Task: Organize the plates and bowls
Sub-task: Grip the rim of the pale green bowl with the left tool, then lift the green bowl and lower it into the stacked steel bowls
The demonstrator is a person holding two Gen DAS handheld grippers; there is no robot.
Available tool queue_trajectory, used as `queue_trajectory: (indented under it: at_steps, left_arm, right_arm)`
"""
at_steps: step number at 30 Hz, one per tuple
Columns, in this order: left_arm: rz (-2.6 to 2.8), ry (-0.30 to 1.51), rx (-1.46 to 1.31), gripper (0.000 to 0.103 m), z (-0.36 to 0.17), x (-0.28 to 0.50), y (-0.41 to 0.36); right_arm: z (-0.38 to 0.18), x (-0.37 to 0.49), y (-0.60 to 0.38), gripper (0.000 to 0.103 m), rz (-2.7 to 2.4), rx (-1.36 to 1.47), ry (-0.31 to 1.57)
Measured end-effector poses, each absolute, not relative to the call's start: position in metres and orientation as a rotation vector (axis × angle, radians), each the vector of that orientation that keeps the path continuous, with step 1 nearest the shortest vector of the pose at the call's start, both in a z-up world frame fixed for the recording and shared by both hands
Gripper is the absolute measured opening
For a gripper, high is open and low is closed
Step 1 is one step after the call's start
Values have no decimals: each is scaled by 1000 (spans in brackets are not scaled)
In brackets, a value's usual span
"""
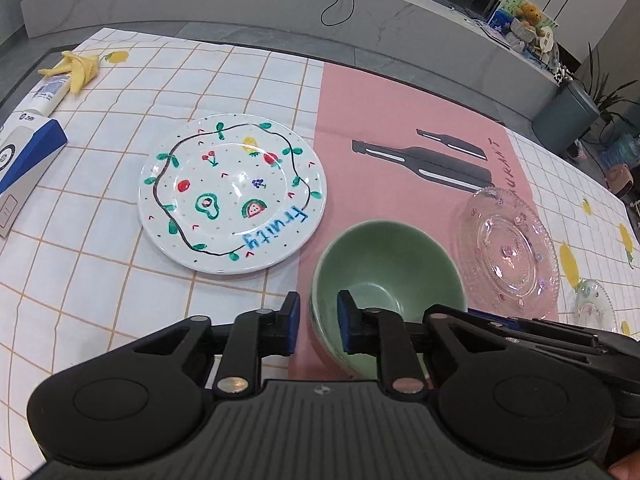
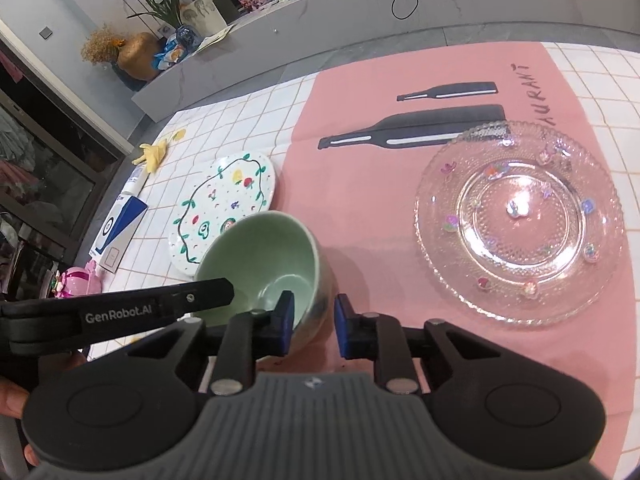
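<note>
Both tongs, left tongs (image 1: 318, 322) and right tongs (image 2: 314, 322), are pinching opposite walls of the green bowl (image 1: 384, 264) sitting on the pink mat (image 1: 400, 120) between two plates, so I am squeezing evenly before lifting it level.

The table (image 1: 100, 300) is covered by a checked cloth (image 1: 248, 84) overlaid with a pink mat (image 1: 400, 112); a painted plate (image 1: 232, 194), green bowl (image 1: 394, 256) and glass plate (image 1: 508, 248) are set there.
</note>
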State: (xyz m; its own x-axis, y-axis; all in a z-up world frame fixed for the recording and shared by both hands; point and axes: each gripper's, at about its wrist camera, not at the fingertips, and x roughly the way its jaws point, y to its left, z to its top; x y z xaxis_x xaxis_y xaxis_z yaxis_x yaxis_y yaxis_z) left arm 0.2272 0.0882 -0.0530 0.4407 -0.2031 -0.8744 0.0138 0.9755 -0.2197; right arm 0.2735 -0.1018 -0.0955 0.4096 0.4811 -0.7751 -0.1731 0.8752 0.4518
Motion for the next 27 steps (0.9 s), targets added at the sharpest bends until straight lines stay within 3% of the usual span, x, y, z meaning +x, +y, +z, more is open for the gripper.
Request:
queue_trajectory:
  at_steps: [8, 27]
  left_arm:
    - [-124, 1095, -193, 8, -53, 227, 88]
    - [-103, 1021, -173, 7, -31, 205, 83]
  right_arm:
    - [-95, 271, -98, 16, 419, 312, 1058]
    - [-83, 259, -101, 14, 422, 343, 1029]
